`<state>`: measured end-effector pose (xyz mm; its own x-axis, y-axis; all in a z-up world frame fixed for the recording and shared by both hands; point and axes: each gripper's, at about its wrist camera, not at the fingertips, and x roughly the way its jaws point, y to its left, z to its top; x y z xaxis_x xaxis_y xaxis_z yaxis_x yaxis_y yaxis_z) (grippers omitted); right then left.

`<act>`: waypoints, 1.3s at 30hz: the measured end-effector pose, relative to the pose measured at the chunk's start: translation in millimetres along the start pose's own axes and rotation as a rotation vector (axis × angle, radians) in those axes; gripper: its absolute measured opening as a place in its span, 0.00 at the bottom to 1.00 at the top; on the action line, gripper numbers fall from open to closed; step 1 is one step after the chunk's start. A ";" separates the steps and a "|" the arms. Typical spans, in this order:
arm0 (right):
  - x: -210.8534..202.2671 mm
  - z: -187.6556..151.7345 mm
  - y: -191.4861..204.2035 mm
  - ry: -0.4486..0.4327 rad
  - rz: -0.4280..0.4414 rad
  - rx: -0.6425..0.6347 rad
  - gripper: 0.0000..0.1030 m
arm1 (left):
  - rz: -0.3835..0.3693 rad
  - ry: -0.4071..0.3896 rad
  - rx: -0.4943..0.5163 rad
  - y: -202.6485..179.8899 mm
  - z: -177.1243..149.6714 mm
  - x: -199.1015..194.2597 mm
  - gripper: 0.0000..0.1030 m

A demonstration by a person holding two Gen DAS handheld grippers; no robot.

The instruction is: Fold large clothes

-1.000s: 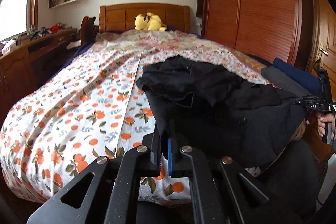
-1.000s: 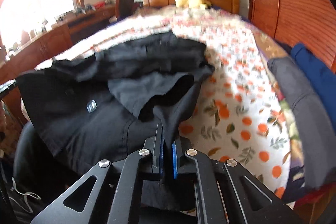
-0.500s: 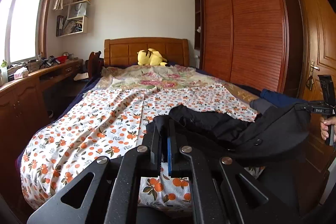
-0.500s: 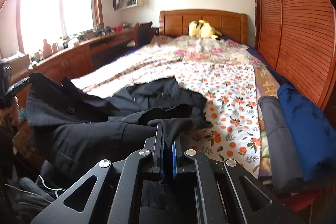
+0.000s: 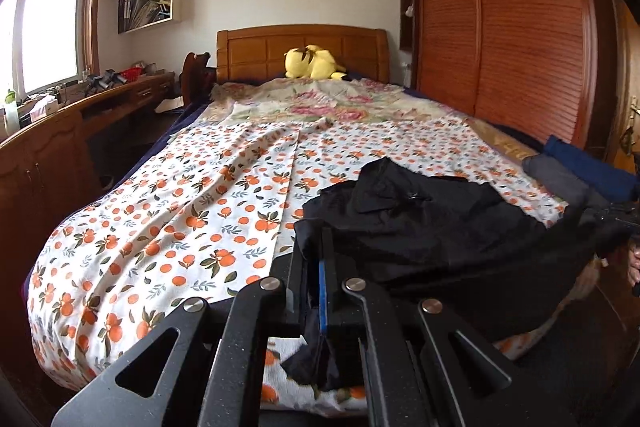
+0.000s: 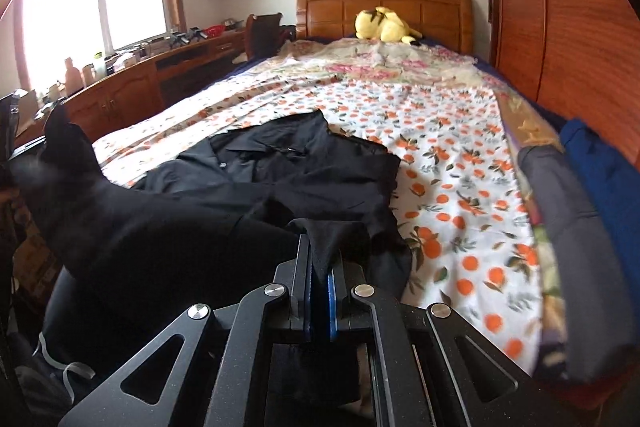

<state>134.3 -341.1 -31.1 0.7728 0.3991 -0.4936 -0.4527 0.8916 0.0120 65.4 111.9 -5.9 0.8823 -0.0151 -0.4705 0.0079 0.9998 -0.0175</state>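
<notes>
A large black shirt (image 5: 432,227) lies across the foot of the bed (image 5: 168,227), its collar end flat on the orange-print sheet and its near edge stretched between both grippers. My left gripper (image 5: 318,251) is shut on the shirt's left corner, cloth hanging below its fingers. In the right wrist view the black shirt (image 6: 280,179) spreads leftward, and my right gripper (image 6: 320,259) is shut on its right corner. The other gripper shows at the far left edge (image 6: 12,131), with cloth bunched at it.
Folded grey (image 6: 576,227) and blue clothes (image 6: 604,163) lie along the bed's right edge by the wooden wardrobe (image 5: 520,27). A yellow plush toy (image 5: 312,63) sits at the headboard. A wooden desk (image 5: 60,123) with clutter runs along the left under the window.
Both grippers swung up and back, lifting the shirt's near edge, then came down again. The shirt now lies flatter and more spread on the sheet than a second ago.
</notes>
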 end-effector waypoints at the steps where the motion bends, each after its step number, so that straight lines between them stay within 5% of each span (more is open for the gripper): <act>1: 18.2 4.7 -1.4 0.007 -0.004 0.012 0.05 | 0.002 0.003 -0.005 -0.7 1.8 5.9 0.04; 13: 152.9 62.7 -22.6 0.033 -0.061 0.029 0.05 | 0.055 -0.005 0.008 0.5 43.5 92.4 0.04; 22: 238.0 117.9 -30.6 0.060 -0.114 0.038 0.05 | -0.004 0.021 -0.060 10.0 53.2 136.1 0.08; 27: 278.4 144.7 -36.3 0.084 -0.178 0.039 0.05 | -0.053 0.023 -0.063 11.5 43.3 144.9 0.37; 31: 297.5 166.2 -43.7 0.056 -0.233 0.064 0.05 | -0.102 0.035 -0.051 10.5 38.3 148.5 0.44; 35: 321.5 184.8 -52.5 0.051 -0.334 0.101 0.05 | -0.149 0.040 -0.049 7.7 34.4 150.4 0.73; 39: 348.7 192.7 -70.0 0.138 -0.379 0.212 0.12 | -0.163 0.051 -0.034 2.6 29.6 152.5 0.75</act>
<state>521.1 -223.0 -36.5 0.7933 0.0168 -0.6086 -0.0373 0.9991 -0.0211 213.9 112.5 -51.6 0.8453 -0.1788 -0.5035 0.1323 0.9830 -0.1271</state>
